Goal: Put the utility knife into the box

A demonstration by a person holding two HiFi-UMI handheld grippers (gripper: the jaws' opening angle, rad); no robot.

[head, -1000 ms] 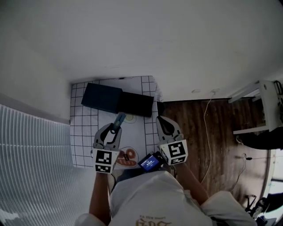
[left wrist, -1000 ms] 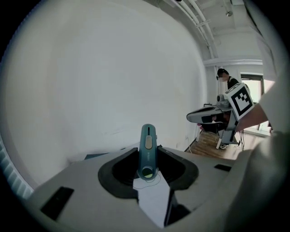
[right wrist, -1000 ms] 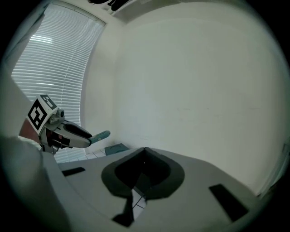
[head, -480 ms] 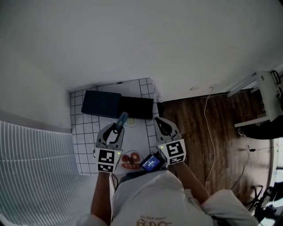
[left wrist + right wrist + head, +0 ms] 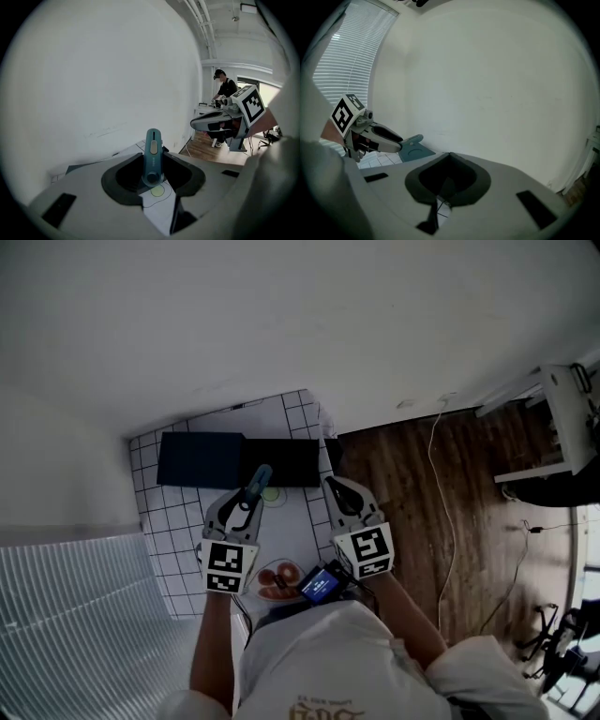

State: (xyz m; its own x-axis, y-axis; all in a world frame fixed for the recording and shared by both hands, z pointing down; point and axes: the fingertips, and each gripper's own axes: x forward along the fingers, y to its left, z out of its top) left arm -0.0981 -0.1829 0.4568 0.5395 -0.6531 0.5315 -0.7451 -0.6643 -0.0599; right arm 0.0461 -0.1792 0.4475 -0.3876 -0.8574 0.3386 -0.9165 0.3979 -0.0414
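Note:
A teal utility knife stands upright between the jaws of my left gripper, which is shut on its lower body. In the head view the knife points its tip at the near edge of the boxes. A dark blue box lies at the back of the tiled table, with a black box part beside it on the right. My right gripper hovers to the right of the left one, its jaws together and nothing held. In the right gripper view the pads meet at the tips.
A small plate with red pieces and a device with a blue screen sit at the table's near edge. A green circle mark lies under the knife. Wooden floor with a white cable lies right. Window blinds are left.
Both grippers have moved forward toward the boxes; the knife's tip now reaches the black box's near edge. The left gripper keeps its hold on the knife.

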